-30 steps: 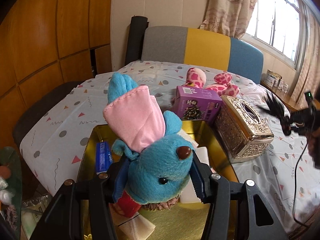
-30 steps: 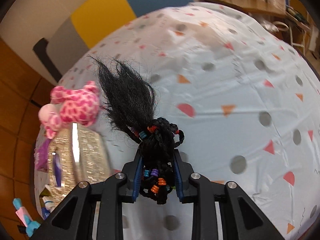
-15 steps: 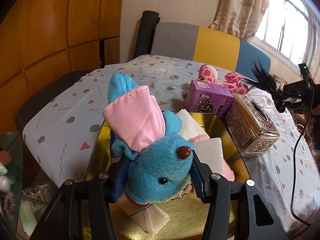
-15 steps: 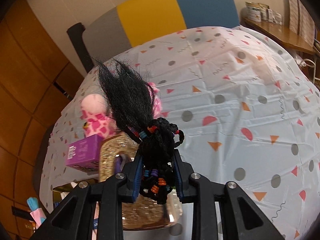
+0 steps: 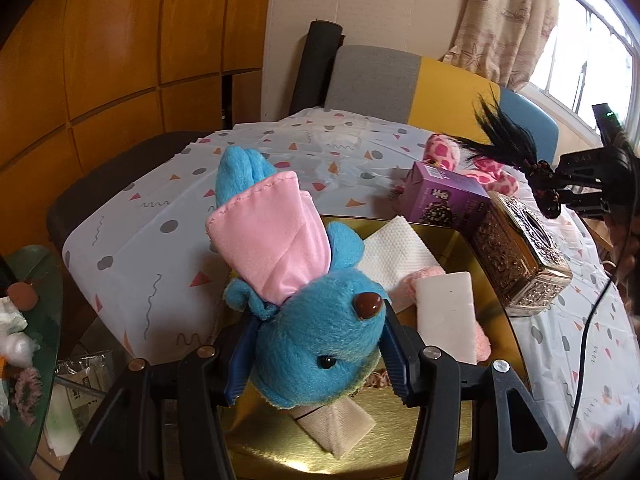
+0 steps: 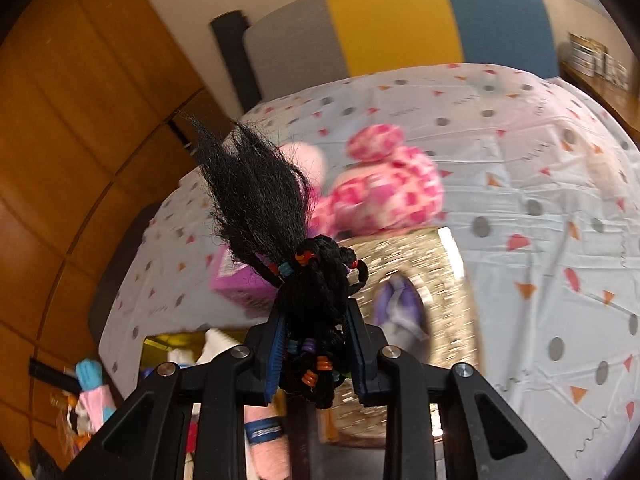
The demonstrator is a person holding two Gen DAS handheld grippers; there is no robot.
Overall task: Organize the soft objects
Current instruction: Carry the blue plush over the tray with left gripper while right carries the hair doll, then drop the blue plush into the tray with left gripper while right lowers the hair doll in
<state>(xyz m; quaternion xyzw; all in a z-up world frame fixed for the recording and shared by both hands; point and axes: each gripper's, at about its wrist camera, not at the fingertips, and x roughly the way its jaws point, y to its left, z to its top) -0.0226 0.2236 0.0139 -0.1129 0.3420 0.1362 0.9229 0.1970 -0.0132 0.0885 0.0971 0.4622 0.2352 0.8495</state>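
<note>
My left gripper (image 5: 316, 352) is shut on a blue plush toy (image 5: 304, 320) with a pink ear and holds it above the near end of a gold tray (image 5: 384, 436). The tray holds a white cloth (image 5: 400, 252), a white pad (image 5: 444, 316) and a pink soft item. My right gripper (image 6: 316, 344) is shut on a black braided hair piece (image 6: 280, 224) with coloured beads, above the gold tissue box (image 6: 408, 280). It also shows in the left wrist view (image 5: 548, 192), at the right. A pink spotted plush (image 6: 384, 192) lies on the table behind the box.
A purple carton (image 5: 444, 200) and the gold tissue box (image 5: 520, 256) stand by the tray's far right. The table has a white patterned cloth (image 5: 160, 232). A grey, yellow and blue chair back (image 5: 408, 84) stands behind. A glass side table (image 5: 28, 312) with clutter is at lower left.
My right gripper has swung left with the hair piece, from over bare cloth to above the tissue box. My left gripper has pulled back toward the tray's near end with the blue plush.
</note>
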